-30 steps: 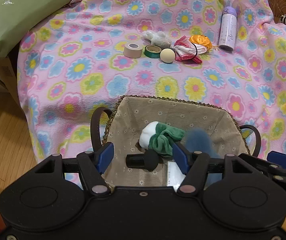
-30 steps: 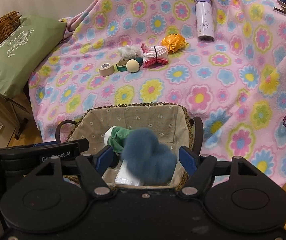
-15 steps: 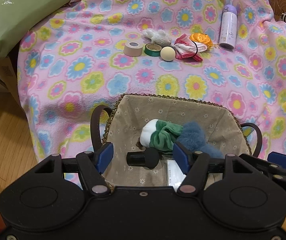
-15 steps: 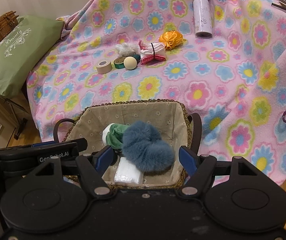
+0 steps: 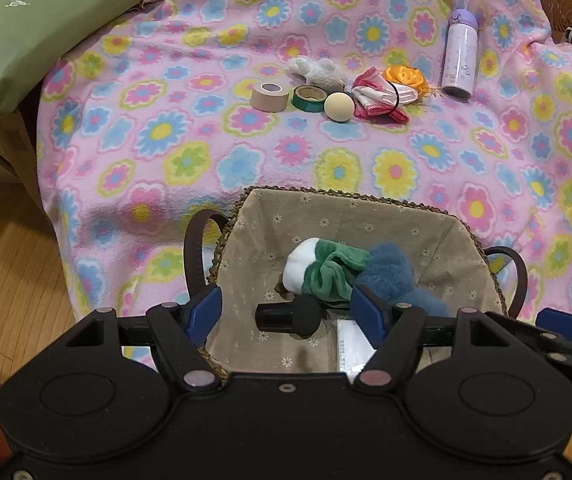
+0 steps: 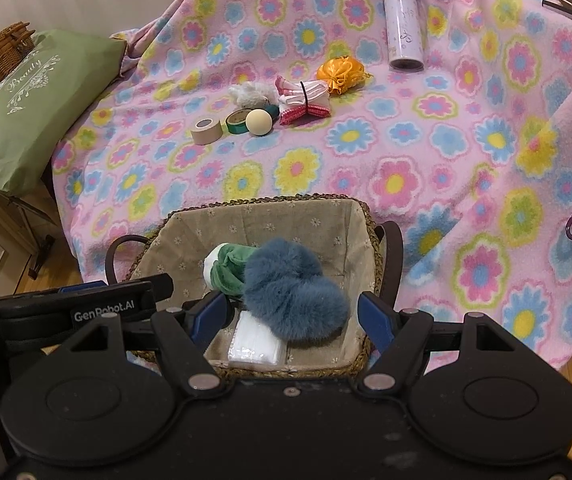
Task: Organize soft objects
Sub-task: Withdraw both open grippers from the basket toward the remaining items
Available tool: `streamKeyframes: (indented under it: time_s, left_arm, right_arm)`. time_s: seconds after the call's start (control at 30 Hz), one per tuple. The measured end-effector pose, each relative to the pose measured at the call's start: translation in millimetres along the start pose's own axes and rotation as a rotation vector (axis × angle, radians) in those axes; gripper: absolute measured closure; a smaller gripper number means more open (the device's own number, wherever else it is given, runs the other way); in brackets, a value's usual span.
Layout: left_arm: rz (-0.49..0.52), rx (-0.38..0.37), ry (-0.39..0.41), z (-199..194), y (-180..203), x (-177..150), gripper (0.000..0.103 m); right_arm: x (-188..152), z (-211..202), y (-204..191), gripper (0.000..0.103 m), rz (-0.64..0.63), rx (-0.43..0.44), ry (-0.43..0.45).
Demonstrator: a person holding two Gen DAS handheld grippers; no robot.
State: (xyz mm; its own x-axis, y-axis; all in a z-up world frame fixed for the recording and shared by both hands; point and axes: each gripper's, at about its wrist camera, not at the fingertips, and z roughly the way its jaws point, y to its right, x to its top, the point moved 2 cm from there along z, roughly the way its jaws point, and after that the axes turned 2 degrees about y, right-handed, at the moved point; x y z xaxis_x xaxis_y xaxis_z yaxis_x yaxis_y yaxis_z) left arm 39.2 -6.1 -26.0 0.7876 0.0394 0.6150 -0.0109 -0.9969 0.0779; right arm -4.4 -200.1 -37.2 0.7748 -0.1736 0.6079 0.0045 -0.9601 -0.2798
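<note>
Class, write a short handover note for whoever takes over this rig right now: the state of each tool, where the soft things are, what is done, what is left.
Left tool: open, jaws just widened, nothing gripped, over the basket.
Right tool: open, empty, above the basket.
Done: blue fluffy scrunchie, green-and-white scrunchie and a white packet lie in the basket.
Left on the blanket: white fluffy item, pink cloth bundle, orange scrunchie. Tape rolls, ball and bottle look hard; probably leave them.

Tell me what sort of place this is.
Probably a room in a home: a flowered fleece blanket draped over some furniture, a wood floor, a lined wicker basket with soft things in it, and a green cushion nearby.
</note>
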Motion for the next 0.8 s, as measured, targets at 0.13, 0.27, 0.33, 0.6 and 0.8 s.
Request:
streamKeyframes:
  time_s: [0.13, 0.27, 0.33, 0.6, 0.8]
  left_arm:
    - [-0.001, 0.002, 0.001, 0.7, -1.5, 0.8, 0.036]
    - [-0.002, 0.002, -0.006, 2.2, -2.4, 1.7, 0.036]
    - [-0.005, 0.001, -0.006, 2.3, -3.5, 2.7, 0.036]
    - [0.0, 0.021, 0.0, 4.7, -7.5, 10.7, 0.036]
    - [0.041, 0.051, 0.023, 7.6, -11.2, 27.3, 0.035]
  right_arm:
    - [-0.8, 1.9, 0.8, 0.03, 0.004, 0.001, -0.007]
    - [-1.0, 2.7, 1.1, 0.03, 0.001, -0.001, -0.008]
    - [-0.9, 3.4, 2.0, 0.03, 0.003, -0.002, -0.009]
    - [2.1, 5.2, 5.1, 0.027, 0.008, -0.015, 0.001]
    - [7.3, 4.9, 4.8, 0.026, -0.017, -0.032, 0.028]
